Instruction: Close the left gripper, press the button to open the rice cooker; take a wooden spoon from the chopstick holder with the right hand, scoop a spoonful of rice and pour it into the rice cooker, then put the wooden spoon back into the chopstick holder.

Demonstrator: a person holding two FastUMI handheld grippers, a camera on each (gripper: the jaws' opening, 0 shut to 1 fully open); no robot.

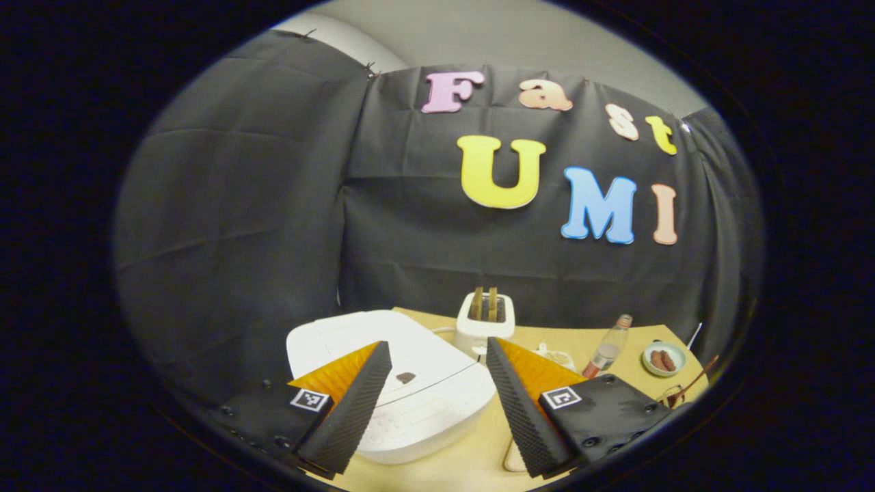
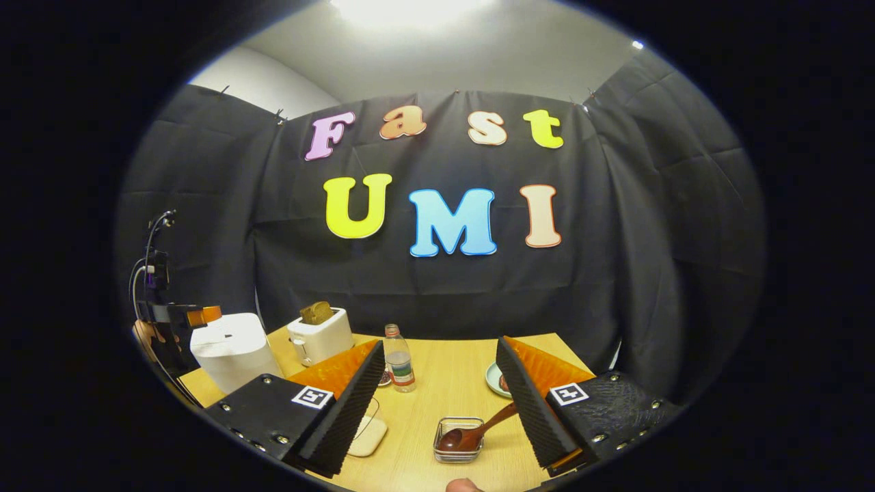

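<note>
Nearest, left gripper point(image 1: 431, 400) spread wide over cooker point(image 1: 410, 410), lid down, dark button point(image 1: 405, 377) between the open fingers; right gripper point(image 2: 444, 410) likewise apart and empty above the table point(image 2: 444, 383). Just beyond, spoon point(image 2: 475, 430) lying bowl-down in a small wire basket point(image 2: 458, 441), handle slanting up toward the right finger. Probably light, stiff, smooth wood: best pinched mid-handle; button likely needs a firm, square push with fingers together.

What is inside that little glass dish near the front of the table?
In the glass dish rests the bowl of a wooden spoon, its handle leaning out over the rim towards the right tongs. Whatever lies beneath the spoon's bowl is covered.
</note>
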